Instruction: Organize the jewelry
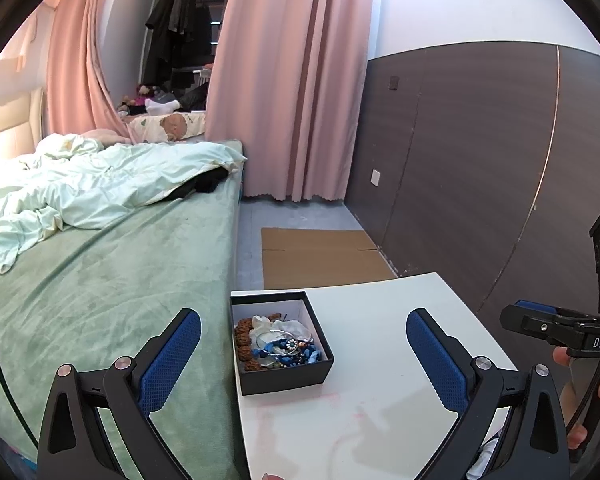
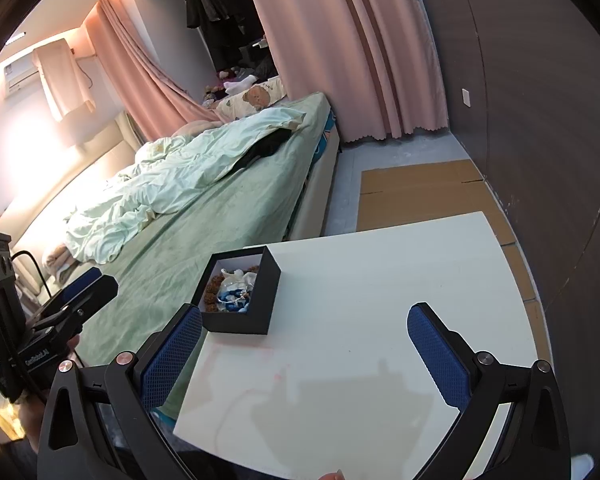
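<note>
**Currently: jewelry heaped in the open box, both grippers empty and spread**

Black box (image 1: 282, 344), lidless, white-lined, sits at the table's far left corner, the one next to the bed. Inside: a tangle of jewelry (image 1: 278, 346), with brown bead strands along the left wall, a silver bangle, blue beaded pieces and pale tissue-like wrapping. Nothing of it shows on the tabletop.

Left gripper (image 1: 304, 360): fingers spread wide, holding nothing. The box lies straight ahead and slightly left of its centre line, just beyond the fingertips. Right gripper (image 2: 304, 356): also spread and empty; from it the box (image 2: 242, 292) lies ahead and well to the left, past its left finger. Judgement: the left gripper is nearer and better lined up. The box is near square, so no long axis to favour; the bead strand runs along the left wall.

The scene fits either jewelry gathered in as wanted, or a heap awaiting sorting; cannot settle which.

Surface: white table (image 1: 380, 400), smooth, faint pink smudges at the near side. Room: green-sheeted bed (image 1: 100, 300) hard against the left edge, pink curtains, dark panelled wall at right, flattened cardboard (image 1: 320, 258) on the floor beyond.
</note>
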`<state>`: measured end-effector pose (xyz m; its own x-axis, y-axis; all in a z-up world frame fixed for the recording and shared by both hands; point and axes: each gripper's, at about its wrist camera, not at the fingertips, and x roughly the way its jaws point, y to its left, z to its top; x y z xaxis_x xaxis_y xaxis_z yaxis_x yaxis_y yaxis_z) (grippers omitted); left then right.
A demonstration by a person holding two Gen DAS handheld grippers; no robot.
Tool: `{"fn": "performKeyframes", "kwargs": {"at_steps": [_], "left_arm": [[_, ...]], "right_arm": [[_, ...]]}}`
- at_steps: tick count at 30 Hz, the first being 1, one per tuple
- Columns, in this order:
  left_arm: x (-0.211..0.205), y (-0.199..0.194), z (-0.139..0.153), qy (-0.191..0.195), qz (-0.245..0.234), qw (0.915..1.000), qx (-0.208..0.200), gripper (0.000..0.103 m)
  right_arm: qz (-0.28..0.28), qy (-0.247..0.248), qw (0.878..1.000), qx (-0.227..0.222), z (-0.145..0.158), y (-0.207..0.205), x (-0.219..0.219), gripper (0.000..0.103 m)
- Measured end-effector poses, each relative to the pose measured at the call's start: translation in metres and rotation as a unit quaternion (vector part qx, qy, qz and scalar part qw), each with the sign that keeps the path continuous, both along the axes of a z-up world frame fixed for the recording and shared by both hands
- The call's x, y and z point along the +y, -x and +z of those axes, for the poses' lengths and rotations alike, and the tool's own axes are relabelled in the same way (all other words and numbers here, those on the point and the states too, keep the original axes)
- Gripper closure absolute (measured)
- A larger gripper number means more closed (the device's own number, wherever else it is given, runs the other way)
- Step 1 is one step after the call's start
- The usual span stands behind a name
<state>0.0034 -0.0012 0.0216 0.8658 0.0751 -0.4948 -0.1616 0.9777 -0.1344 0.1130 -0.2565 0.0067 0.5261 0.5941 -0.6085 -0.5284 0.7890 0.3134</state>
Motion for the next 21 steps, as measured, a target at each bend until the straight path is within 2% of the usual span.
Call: {"fn": "performKeyframes", "kwargs": {"at_steps": [10, 16, 21], "left_arm": [[0.000, -0.001, -0.002, 0.011, 0.005, 0.9999, 0.002, 0.000], [-0.009, -0.002, 0.000, -0.023, 0.019, 0.9996, -0.004, 0.000], [-0.009, -0.004, -0.003, -0.018, 0.017, 0.9997, 0.005, 0.000]], "right_arm": [[0.003, 0.003, 1.000, -0.003, 0.001, 0.001, 0.000, 0.000], [0.004, 0.006, 1.000, -0.001, -0.002, 0.003, -0.003, 0.000], [0.003, 0.009, 1.000, 0.000, -0.002, 0.003, -0.003, 0.000]]}}
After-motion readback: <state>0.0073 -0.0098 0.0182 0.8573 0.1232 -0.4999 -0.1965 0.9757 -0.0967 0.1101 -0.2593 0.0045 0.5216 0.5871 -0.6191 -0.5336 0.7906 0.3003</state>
